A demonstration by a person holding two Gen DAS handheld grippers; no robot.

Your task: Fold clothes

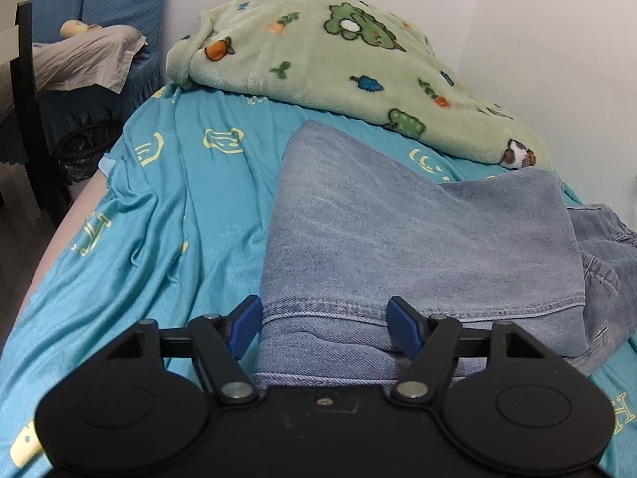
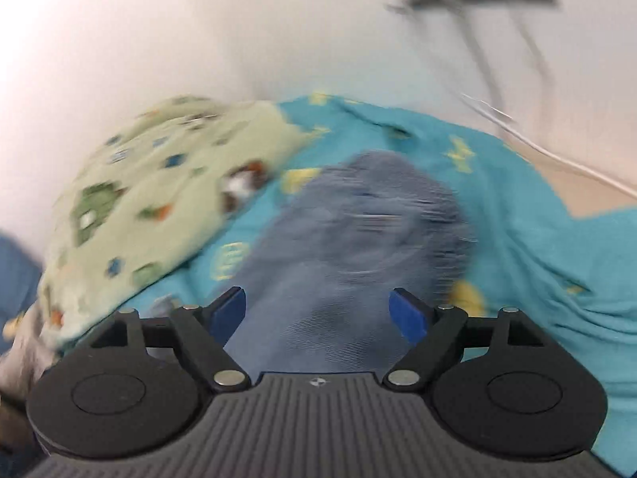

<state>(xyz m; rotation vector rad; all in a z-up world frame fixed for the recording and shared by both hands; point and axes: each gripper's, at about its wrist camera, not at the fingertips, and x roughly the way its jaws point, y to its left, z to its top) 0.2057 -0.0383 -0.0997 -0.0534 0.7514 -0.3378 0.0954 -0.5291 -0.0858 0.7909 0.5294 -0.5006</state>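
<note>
Two grippers are in my feeds, and both have their blue pads spread wide with nothing pinched between them. My left gripper sits low at the near edge of the folded jeans, its left pad just off the denim's left side and its right pad over the stitched hem, where a folded layer lies across the one beneath. Whether either pad actually touches the cloth I cannot tell.

Those jeans are my landmark. They lie on the teal bedsheet printed with pale yellow figures, which spreads out to their left and beyond them. Behind the jeans, against the white wall, a green fleece blanket with carrot and tree patterns is heaped up, its near edge close to the denim's far corner. Far off to the left of the jeans I see a blue covered chair with grey cloth draped on it.

My right gripper hovers over the jeans too, but that feed is heavily blurred; I make out the denim between the fingers, the blanket to its left and white cables beyond it to the right.
</note>
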